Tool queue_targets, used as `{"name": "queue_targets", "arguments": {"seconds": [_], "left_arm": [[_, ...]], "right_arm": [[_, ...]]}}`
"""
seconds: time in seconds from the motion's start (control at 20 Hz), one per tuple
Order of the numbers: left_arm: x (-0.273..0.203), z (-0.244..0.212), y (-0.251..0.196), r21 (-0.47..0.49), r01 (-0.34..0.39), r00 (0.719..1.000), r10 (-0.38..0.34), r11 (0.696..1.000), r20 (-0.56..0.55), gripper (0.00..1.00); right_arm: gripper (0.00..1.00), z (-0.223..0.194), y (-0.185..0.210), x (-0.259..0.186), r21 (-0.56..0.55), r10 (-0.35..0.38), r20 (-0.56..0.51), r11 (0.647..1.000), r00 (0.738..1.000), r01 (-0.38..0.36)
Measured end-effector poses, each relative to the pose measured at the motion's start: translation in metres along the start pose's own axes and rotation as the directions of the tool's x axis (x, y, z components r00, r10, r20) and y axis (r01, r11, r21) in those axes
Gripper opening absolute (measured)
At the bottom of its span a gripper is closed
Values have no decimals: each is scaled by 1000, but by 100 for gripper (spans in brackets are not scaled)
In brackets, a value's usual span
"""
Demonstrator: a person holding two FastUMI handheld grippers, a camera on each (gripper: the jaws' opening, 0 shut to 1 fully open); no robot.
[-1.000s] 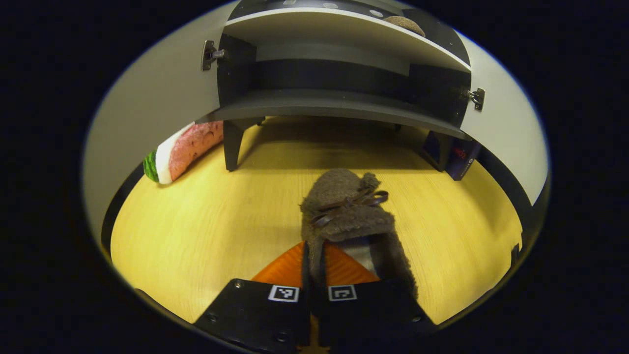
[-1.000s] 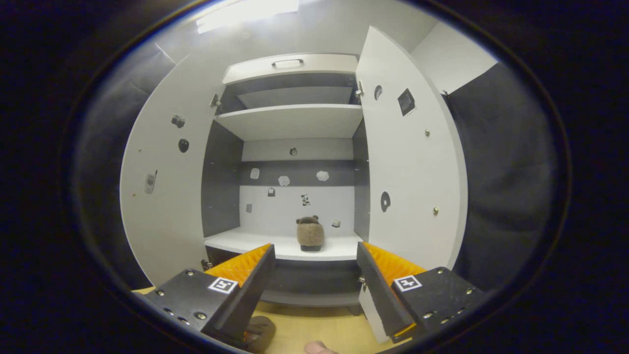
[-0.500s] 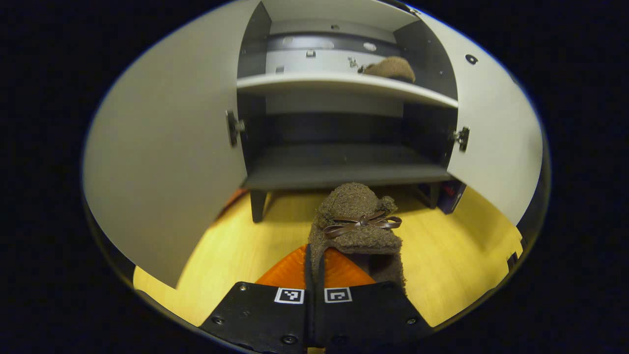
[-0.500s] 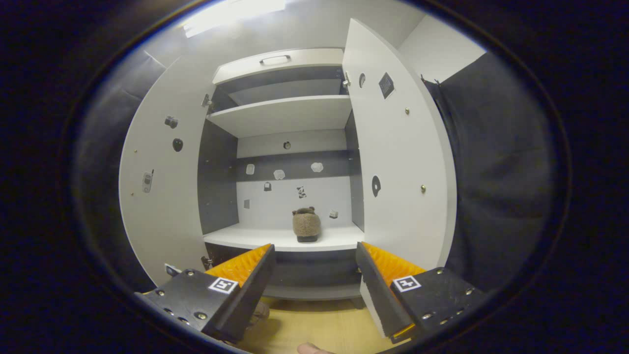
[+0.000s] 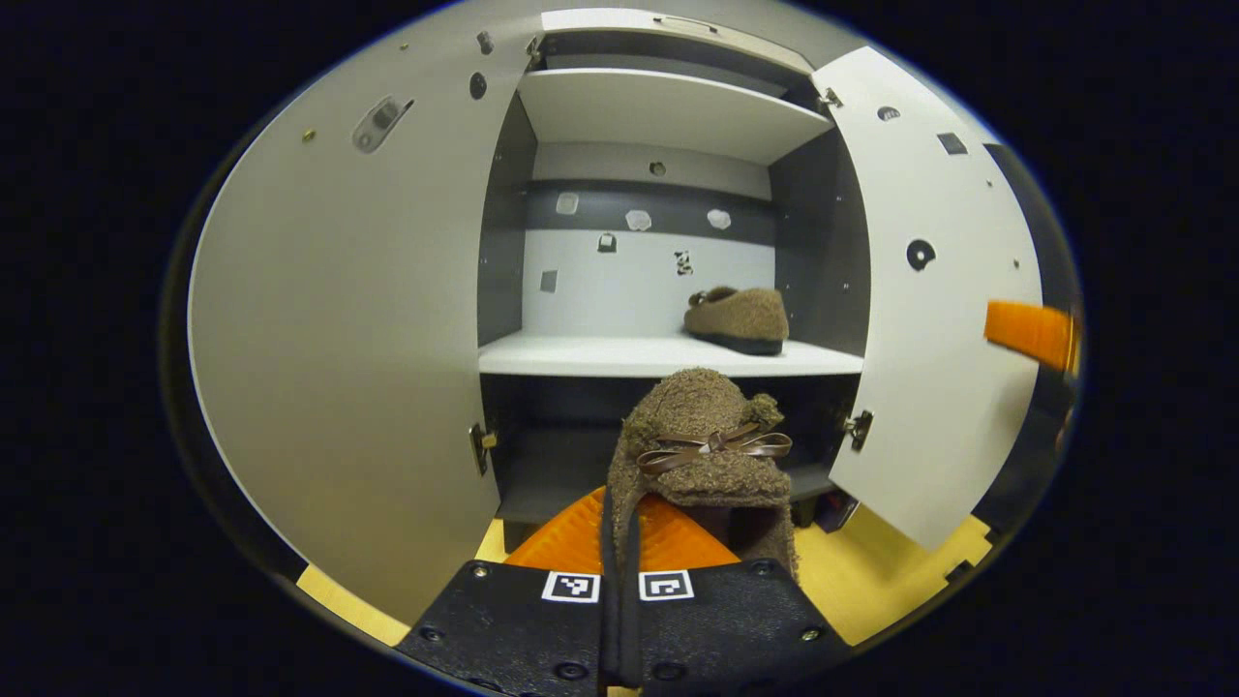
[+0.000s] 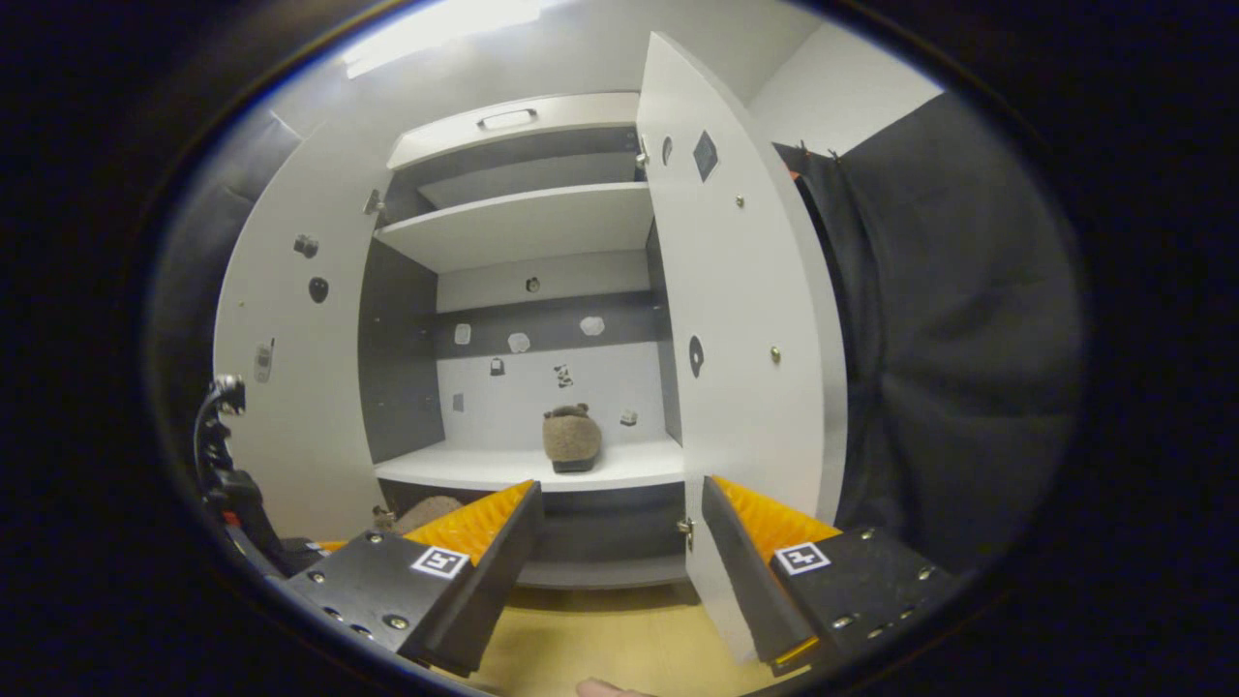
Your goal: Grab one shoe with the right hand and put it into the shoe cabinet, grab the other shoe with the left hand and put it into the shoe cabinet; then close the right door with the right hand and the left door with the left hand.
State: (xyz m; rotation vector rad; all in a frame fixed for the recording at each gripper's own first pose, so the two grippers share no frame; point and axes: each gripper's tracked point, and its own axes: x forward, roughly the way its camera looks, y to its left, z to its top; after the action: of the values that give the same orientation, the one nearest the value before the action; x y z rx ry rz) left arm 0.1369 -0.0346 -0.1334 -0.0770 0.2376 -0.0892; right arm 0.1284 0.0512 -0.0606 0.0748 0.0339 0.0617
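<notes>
My left gripper (image 5: 619, 503) is shut on the side wall of a brown fuzzy slipper (image 5: 702, 440) with a ribbon bow, held in the air in front of the open shoe cabinet. The other slipper (image 5: 738, 318) rests on the right part of the white middle shelf (image 5: 600, 354). In the right gripper view that slipper (image 6: 571, 438) sits on the shelf (image 6: 465, 467) straight ahead, and the held slipper (image 6: 426, 508) peeks out at lower left. My right gripper (image 6: 619, 542) is open and empty, standing back from the cabinet. Both doors are swung wide open.
The left door (image 5: 339, 319) and right door (image 5: 929, 319) flank the opening. A dark lower shelf (image 5: 552, 479) and a white upper shelf (image 5: 668, 111) are bare. Wooden floor (image 6: 600, 639) lies below. Black cloth (image 6: 949, 339) hangs to the right of the right door (image 6: 745, 339).
My left gripper has lifted the slipper off the floor and now faces the white middle shelf. My right gripper has drifted a little to the right, still open.
</notes>
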Motion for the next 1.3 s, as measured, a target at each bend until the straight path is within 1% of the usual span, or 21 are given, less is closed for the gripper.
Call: {"name": "queue_targets", "arguments": {"seconds": [0.15, 0.2, 0.3, 0.55, 0.65, 0.7, 0.75, 0.8, 0.85, 0.9, 1.1, 1.2, 1.25, 1.3], "left_arm": [[12, 47, 1, -14, 1, 997, 0, 1000, 79, 1], [15, 65, 4, -19, -13, 994, 15, 1000, 105, 1], [22, 100, 7, -31, -33, 987, 37, 999, 153, 1], [51, 167, 8, -61, -38, 975, 50, 997, 217, 2], [72, 184, 11, -64, -65, 971, 78, 996, 228, 2], [83, 190, 13, -82, -81, 968, 98, 993, 232, 2], [94, 194, 14, -111, -91, 967, 114, 990, 227, 2], [107, 197, 12, -136, -93, 969, 121, 986, 217, 3], [121, 199, 10, -139, -93, 971, 121, 986, 205, 3], [134, 200, 8, -138, -93, 974, 119, 986, 195, 3], [186, 188, 7, -119, -111, 984, 126, 987, 126, 4], [207, 178, 12, -114, -130, 986, 141, 985, 90, 4], [215, 170, 15, -102, -141, 986, 149, 985, 71, 4], [220, 166, 18, -98, -155, 985, 161, 983, 59, 4]], "right_arm": [[98, 0, 5, 2, 17, 27, -3, 999, 1000, -27], [100, 1, 4, 3, 10, 28, -1, 1000, 1000, -28], [100, 5, 7, 3, 0, 39, 4, 999, 999, -39], [100, 8, 16, 5, -5, 74, 3, 997, 997, -74], [100, 9, 18, 6, -11, 85, 7, 996, 996, -85], [100, 11, 18, 7, -12, 85, 12, 996, 996, -85], [98, 12, 19, 7, -16, 95, 18, 995, 995, -95], [98, 12, 21, 8, -22, 104, 17, 994, 994, -103], [98, 10, 18, 10, -21, 101, 16, 995, 995, -101], [100, 9, 15, 10, -18, 96, 14, 995, 995, -95], [100, -1, 11, 14, 1, 100, -2, 995, 995, -100], [100, -4, 10, 15, 17, 109, -3, 994, 994, -109], [98, -7, 8, 17, 16, 106, -8, 994, 994, -106], [100, -10, 5, 18, 10, 101, -14, 995, 995, -101]]}}
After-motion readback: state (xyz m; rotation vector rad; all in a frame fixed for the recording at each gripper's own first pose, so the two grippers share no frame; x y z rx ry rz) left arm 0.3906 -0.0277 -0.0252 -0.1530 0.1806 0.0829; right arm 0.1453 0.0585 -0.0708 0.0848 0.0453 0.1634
